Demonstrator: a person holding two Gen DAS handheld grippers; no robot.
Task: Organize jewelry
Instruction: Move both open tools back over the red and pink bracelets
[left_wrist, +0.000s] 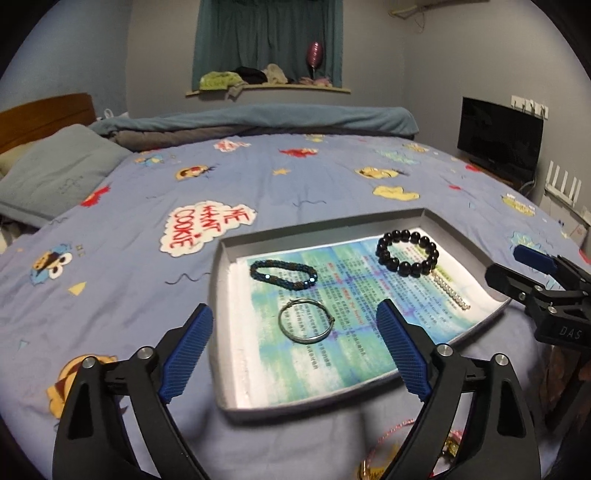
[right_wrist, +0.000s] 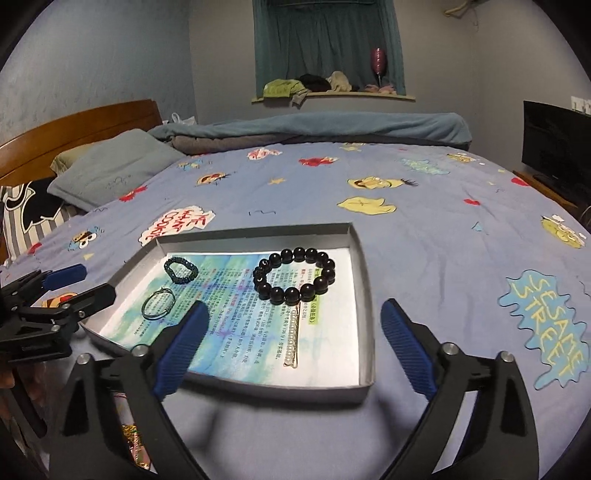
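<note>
Plainly, bedspread writing: "ME WANT COOKIE" (left_wrist: 207, 229) and "SESAME STREET" (right_wrist: 546, 325) on the blue bedspread (left_wrist: 295, 177).
Tray: shallow grey tray (right_wrist: 364, 280) on the bedspread, lined with a printed sheet (left_wrist: 332, 354); its small text is unreadable.
Jewelry: black bead bracelet (right_wrist: 294, 276), dark woven bracelet (left_wrist: 283, 276), thin metal ring (left_wrist: 306, 320) and pearl strand (right_wrist: 293, 339) lie apart on the sheet.
Left gripper (left_wrist: 295, 350): jaws wide, holding nothing.
Right gripper (right_wrist: 295, 350): jaws wide, holding nothing; its body reads "DAS".
</note>
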